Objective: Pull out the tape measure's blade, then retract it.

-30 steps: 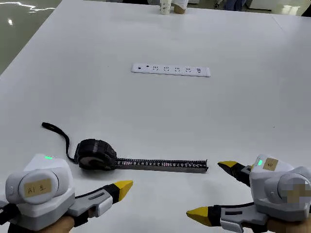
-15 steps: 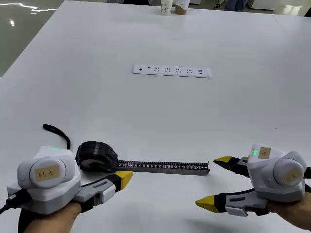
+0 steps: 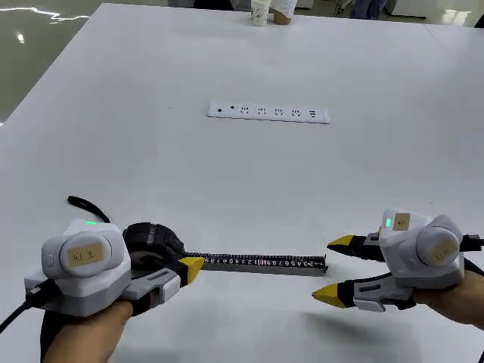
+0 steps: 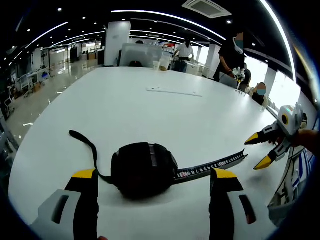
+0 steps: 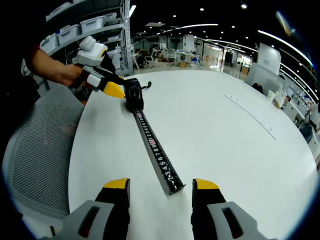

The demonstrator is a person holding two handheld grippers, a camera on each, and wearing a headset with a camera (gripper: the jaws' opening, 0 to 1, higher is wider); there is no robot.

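Facing the tape measure (image 4: pixel 145 167), left gripper (image 4: pixel 153 175) fingers (image 4: pixel 85 192) apart, right gripper (image 5: pixel 161 184) likewise, near blade tip (image 5: pixel 173 187).

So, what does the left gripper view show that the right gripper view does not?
Particular to the left gripper view: the right gripper, open, near the end of the blade, and people standing beyond the table. Particular to the right gripper view: the left gripper, open, at the case, a grey mesh chair and shelves with bins. Shared: the black case, its pulled-out blade, the white table and the power strip.
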